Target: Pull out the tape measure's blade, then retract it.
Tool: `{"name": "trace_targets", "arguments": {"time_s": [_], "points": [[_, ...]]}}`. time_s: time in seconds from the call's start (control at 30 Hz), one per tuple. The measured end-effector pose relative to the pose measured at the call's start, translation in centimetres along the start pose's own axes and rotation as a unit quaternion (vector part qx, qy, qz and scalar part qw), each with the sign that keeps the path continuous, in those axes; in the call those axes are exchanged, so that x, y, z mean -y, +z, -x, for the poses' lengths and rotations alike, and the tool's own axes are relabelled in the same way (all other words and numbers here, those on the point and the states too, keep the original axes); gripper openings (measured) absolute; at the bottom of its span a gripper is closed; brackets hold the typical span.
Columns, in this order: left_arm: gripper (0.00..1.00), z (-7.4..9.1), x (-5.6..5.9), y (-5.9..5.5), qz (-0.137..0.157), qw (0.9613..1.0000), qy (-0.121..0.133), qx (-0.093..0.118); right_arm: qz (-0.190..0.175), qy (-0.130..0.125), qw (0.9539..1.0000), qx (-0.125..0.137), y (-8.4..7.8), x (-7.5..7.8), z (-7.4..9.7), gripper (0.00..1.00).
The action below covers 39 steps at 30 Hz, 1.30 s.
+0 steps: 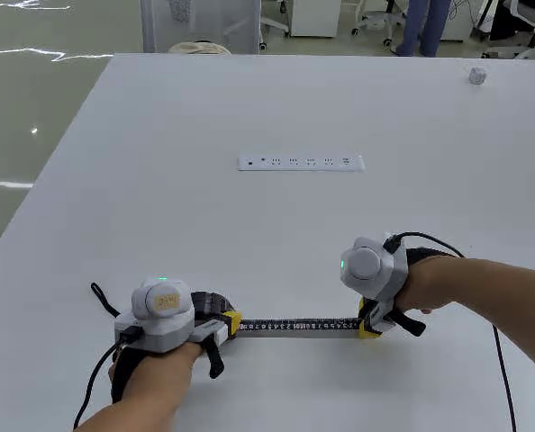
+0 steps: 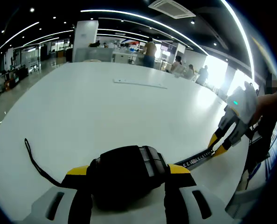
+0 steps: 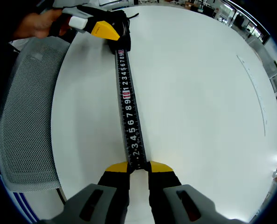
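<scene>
Black ribbed tape measure case (image 2: 127, 179) is clamped between the yellow-tipped jaws of the left gripper (image 1: 221, 326), one tip pressed on each side. Case is seated on the white workbench top (image 1: 294, 99), near the front edge, left of centre in the head view.

Black blade with white numerals (image 3: 129, 112) is extended to the right of the case. It is run straight and close along the bench surface, from the case mouth to the right gripper (image 3: 138, 167). The blade's free end is pinched by the right gripper's yellow tips, which are closed to a narrow slit with the blade end in it. A red-marked 10 is seen roughly midway along the exposed length in the right gripper view.

Both grippers are held low, tips at the bench.

A thin black cord (image 2: 36, 161) is trailed from the case's left side onto the bench. A long white power strip (image 1: 301, 163) is laid mid-bench, well apart from the tape. A small pale-grey cube (image 1: 476, 76) is set near the far right of the bench. A grey mesh chair back (image 3: 26, 116) is seen beside the bench edge in the right gripper view.
</scene>
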<state>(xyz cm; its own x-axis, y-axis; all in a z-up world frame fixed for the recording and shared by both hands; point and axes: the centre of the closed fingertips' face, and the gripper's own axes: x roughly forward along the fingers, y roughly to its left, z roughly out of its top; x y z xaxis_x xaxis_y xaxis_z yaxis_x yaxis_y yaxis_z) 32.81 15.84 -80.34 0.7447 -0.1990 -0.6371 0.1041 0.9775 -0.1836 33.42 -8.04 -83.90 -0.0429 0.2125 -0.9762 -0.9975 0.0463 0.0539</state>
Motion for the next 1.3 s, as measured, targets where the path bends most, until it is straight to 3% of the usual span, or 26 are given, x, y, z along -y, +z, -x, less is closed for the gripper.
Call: {"name": "trace_targets", "arguments": {"time_s": [1.3], "points": [[0.59,-0.1,-0.1,0.0,0.006,1.0,-0.005,-0.005,0.003,0.002,0.9999,0.012,1.8,-0.4,-0.3,0.14]]}}
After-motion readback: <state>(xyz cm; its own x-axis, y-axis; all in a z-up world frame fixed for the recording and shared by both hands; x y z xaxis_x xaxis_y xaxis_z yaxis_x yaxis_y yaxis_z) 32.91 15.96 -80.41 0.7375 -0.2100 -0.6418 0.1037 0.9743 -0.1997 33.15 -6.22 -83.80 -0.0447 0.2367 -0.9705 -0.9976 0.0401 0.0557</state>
